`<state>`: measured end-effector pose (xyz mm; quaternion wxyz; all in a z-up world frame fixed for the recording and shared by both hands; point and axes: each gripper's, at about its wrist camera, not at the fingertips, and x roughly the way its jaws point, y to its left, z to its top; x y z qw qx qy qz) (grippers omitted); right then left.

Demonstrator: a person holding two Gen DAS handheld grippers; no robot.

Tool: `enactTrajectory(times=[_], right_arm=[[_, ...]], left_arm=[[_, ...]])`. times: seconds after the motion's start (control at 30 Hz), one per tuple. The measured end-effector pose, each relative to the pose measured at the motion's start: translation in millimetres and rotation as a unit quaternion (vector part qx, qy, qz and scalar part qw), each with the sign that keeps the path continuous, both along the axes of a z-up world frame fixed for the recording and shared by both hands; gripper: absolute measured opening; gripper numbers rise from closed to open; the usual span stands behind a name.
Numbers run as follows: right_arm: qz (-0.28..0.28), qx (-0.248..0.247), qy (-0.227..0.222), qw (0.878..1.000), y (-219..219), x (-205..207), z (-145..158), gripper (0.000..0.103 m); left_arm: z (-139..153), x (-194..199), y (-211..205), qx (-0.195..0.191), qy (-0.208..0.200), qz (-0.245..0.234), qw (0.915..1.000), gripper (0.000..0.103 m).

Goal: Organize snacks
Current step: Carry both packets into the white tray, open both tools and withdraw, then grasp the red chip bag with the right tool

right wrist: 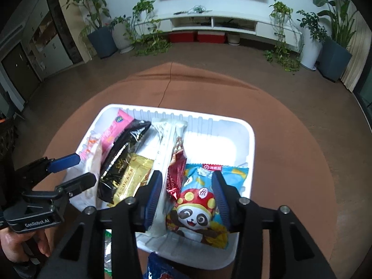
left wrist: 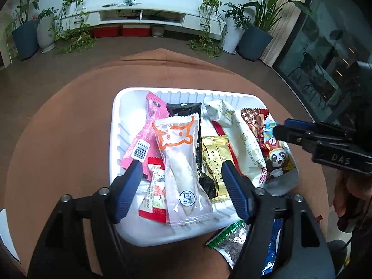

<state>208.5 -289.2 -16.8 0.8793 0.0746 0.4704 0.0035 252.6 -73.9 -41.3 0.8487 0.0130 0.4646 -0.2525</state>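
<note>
Both tongs spread: left tongs (left wrist: 181,187) straddle clear packet (left wrist: 183,169); right tongs (right wrist: 187,196) straddle panda packet (right wrist: 200,209).

Both handheld grippers are black angular frames with silver screws at the pivots and ribbed dark-blue pads on their fingers (left wrist: 129,187). The left gripper (right wrist: 75,169) carries white "GenRobot.AI" lettering on its body. The right gripper (left wrist: 282,129) shows embossed "DAS".

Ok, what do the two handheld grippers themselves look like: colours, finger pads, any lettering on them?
Both are black plastic frames with silver bolts at the linkage joints. The left gripper and the right gripper each carry two fingers faced with ribbed blue pads. Seen side-on, the left one's body reads "GenRobot.AI" and the right one's "DAS" in white. No cables or sleeves are visible.
</note>
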Motion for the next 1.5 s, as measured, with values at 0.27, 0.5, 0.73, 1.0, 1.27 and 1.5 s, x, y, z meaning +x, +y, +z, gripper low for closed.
enactTrajectory(times=[0.27,0.5,0.73,1.0,1.27,1.5], right_arm=[[-0.036,0.112,-0.093,0.989,-12,-60,38,0.087],[-0.063,0.171,-0.134,0.974,-2,-132,38,0.095],[-0.081,0.134,-0.148,0.977,28,-188,31,0.097],[-0.093,0.089,-0.133,0.983,42,-218,19,0.097],[-0.116,0.065,-0.108,0.985,36,-236,-2,0.088],[-0.126,0.065,-0.063,0.988,23,-239,-16,0.07]], left_arm=[[31,-50,19,0.01,-0.045,0.021,0.9987,0.103],[48,-112,36,0.042,-0.087,0.055,0.9939,0.103],[49,-167,37,0.041,-0.094,0.045,0.9937,0.103],[36,-187,24,0.065,-0.074,0.038,0.9944,0.103],[20,-199,20,0.067,-0.055,0.022,0.996,0.103],[14,-208,7,0.048,-0.059,-0.011,0.997,0.103]])
